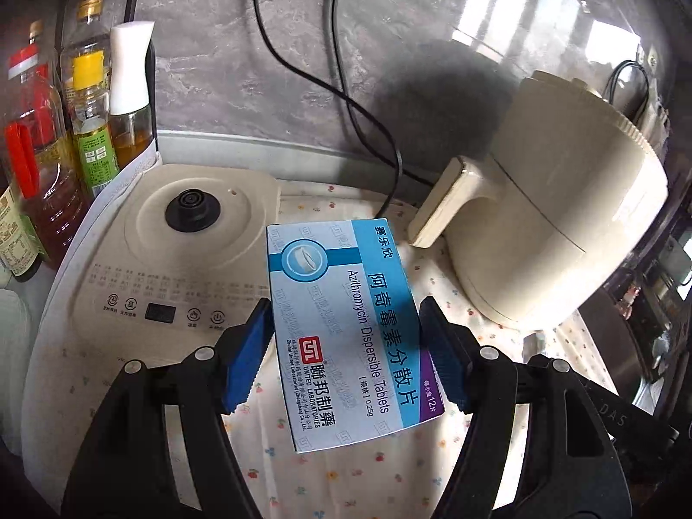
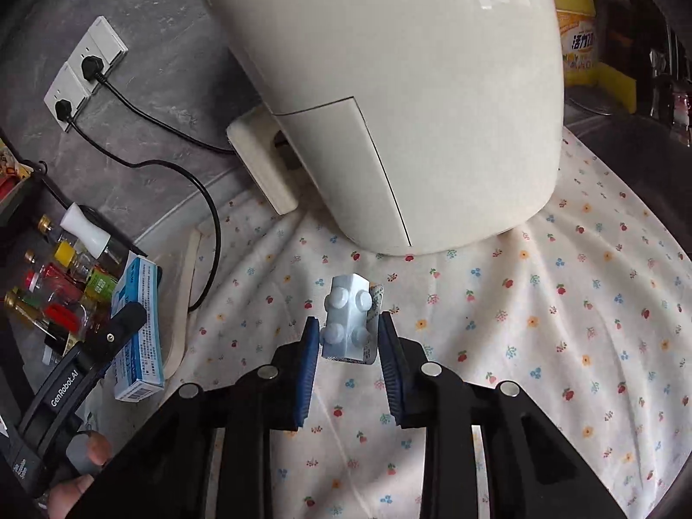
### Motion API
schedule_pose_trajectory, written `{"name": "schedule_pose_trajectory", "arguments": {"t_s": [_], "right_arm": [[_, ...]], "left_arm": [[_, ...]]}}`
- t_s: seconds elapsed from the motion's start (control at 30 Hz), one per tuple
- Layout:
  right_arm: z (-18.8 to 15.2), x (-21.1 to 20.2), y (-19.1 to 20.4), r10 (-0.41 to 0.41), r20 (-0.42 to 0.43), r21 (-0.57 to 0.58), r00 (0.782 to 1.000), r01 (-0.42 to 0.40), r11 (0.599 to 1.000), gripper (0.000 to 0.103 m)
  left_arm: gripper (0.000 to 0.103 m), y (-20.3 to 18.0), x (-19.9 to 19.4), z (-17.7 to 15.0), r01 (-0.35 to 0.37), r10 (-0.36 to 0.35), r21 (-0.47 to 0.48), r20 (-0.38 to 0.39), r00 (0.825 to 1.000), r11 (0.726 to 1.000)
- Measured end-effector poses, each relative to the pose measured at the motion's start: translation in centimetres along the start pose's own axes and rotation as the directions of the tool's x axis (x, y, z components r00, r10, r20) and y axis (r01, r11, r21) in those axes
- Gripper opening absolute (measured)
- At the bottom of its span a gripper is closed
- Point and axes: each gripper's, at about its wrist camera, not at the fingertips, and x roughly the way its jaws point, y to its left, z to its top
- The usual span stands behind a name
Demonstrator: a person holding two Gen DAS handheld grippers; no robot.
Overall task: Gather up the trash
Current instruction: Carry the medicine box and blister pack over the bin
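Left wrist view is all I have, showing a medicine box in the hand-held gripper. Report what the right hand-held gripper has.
Observer: The right hand-held gripper is shut on a folded blister pack, lifted above the floral cloth.
Operator: Report what sits ahead of it.
Observer: The cream appliance, standing on that cloth.
Operator: Tell me what's behind that appliance.
Observer: A yellow detergent bottle at its far right.

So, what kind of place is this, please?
Most likely a home kitchen counter: oil bottles stand against the wall, a cream kettle base and a cream air fryer sit on a floral cloth, with cords plugged into wall sockets.
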Motion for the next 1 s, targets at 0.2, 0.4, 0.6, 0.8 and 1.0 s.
{"name": "schedule_pose_trajectory", "arguments": {"t_s": [0.2, 0.4, 0.6, 0.8, 1.0], "right_arm": [[-2.0, -4.8, -1.7, 0.009, 0.051, 0.005, 0.999, -0.010, 1.000, 0.028], [-5.2, -8.9, -6.3, -0.082, 0.068, 0.075, 0.994, 0.077, 0.994, 0.030], [-9.3, -13.9, -11.3, -0.173, 0.074, 0.143, 0.982, 0.161, 0.977, 0.031], [-14.1, -19.4, -15.4, -0.231, 0.089, 0.178, 0.969, 0.213, 0.961, 0.031], [-19.4, -25.1, -20.2, -0.275, 0.086, 0.242, 0.958, 0.247, 0.938, 0.032]], "left_arm": [[0.069, -3.1, -1.7, -1.7, 0.129, -0.129, 0.073, -0.010, 0.992, 0.989], [0.069, -7.1, -1.8, -5.2, 0.235, -0.225, 0.167, -0.081, 0.971, 0.957], [0.069, -11.8, -2.6, -9.5, 0.344, -0.309, 0.238, -0.174, 0.935, 0.908], [0.069, -16.3, -5.3, -14.3, 0.409, -0.352, 0.284, -0.232, 0.907, 0.867], [0.069, -20.8, -8.5, -19.7, 0.456, -0.362, 0.343, -0.306, 0.881, 0.821]]}}
